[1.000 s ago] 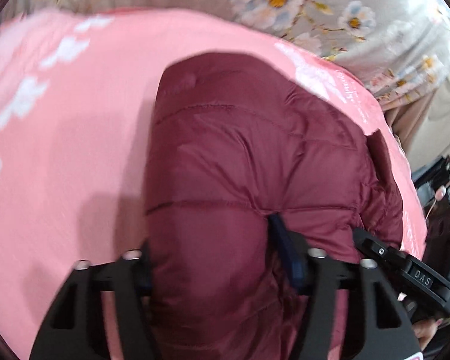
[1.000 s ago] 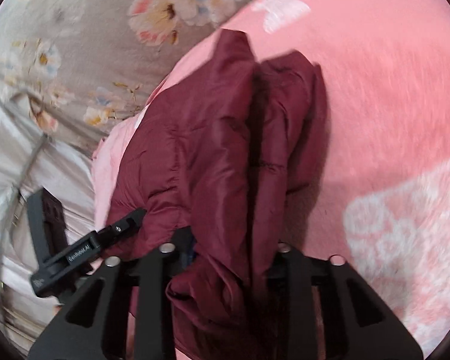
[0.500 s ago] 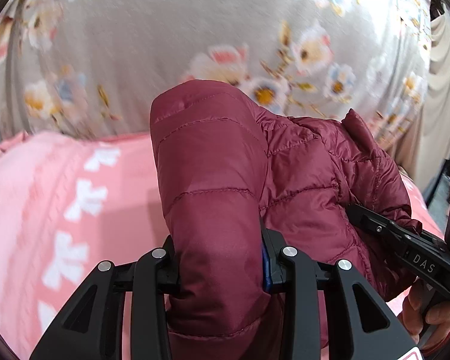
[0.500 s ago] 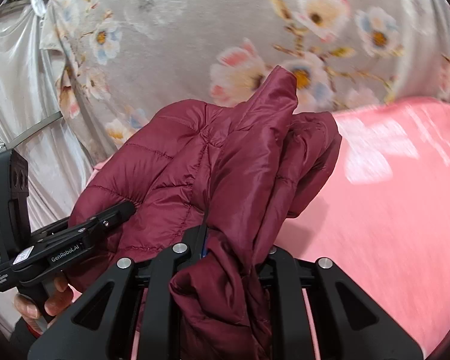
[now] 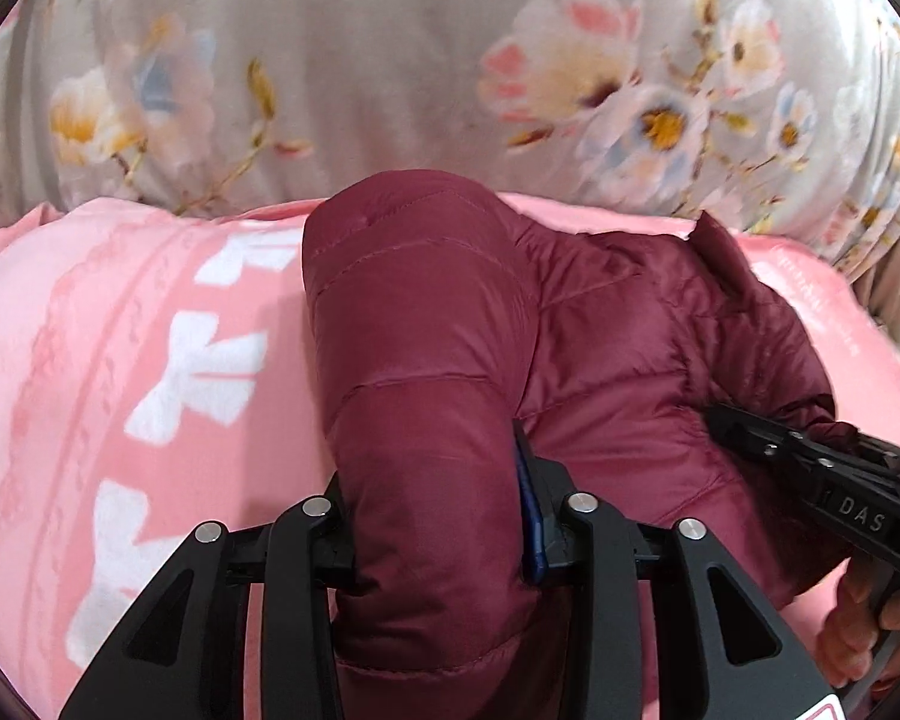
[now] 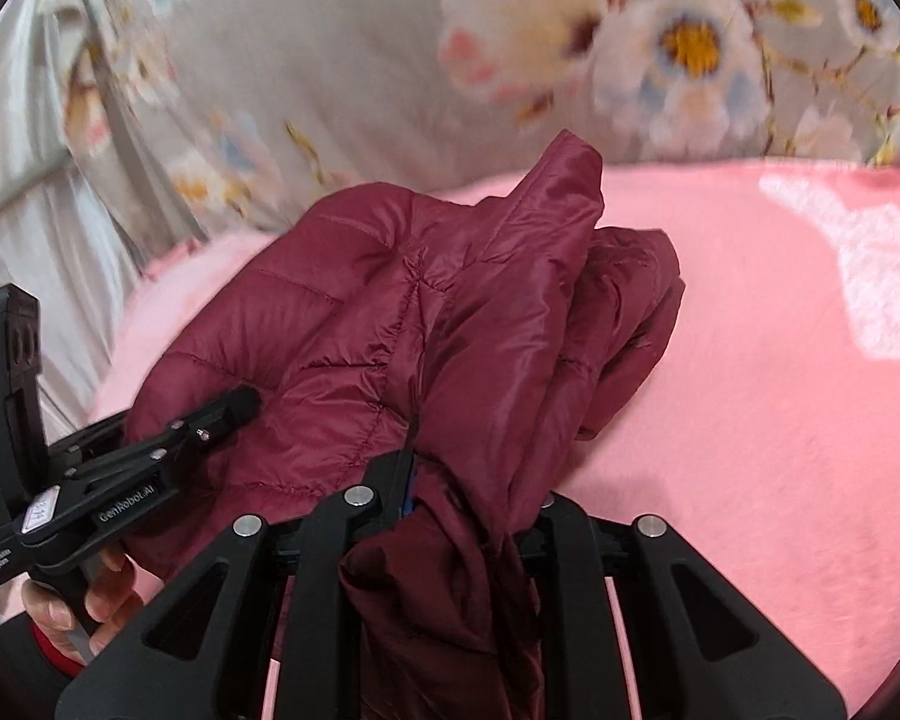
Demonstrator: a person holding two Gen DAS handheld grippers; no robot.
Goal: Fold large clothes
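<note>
Maroon jacket clamped by "GenRobot.AI" left gripper, opening, and "DAS" right gripper.

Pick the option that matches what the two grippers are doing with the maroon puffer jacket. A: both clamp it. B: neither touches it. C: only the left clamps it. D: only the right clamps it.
A: the left gripper has a padded fold of the jacket between its jaws, and the right gripper pinches a bunched edge of it.

The left finger pad of the left gripper is covered by the maroon puffer jacket. The jacket's lower folds are cut off by the bottom edge. The flowered fabric is blurred. The right gripper's pads are buried in cloth.
</note>
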